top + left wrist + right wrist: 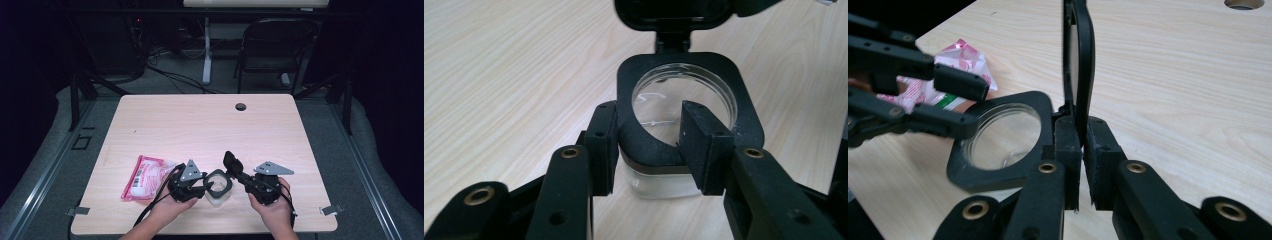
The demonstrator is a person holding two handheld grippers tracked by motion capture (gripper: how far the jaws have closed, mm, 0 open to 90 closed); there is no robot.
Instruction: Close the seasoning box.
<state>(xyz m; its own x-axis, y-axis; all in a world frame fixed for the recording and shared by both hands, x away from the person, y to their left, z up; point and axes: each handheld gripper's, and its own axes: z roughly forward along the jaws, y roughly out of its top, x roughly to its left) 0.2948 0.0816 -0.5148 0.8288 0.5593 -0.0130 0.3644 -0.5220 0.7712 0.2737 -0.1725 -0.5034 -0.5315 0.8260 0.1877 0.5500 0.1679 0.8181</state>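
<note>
A small clear container with a black square rim stands near the table's front edge. Its hinged black lid stands swung up, almost upright. My left gripper is shut on the rim's near side, one finger outside and the other finger inside the mouth. My right gripper is shut on the lid near its hinge, holding it edge-on. The inside of the container looks empty. In the right gripper view the left gripper reaches in from the left.
A pink and white packet lies flat on the table left of my left hand, and the packet sits behind the left gripper's fingers. The wooden table has a cable hole at its far edge. A folding chair stands beyond.
</note>
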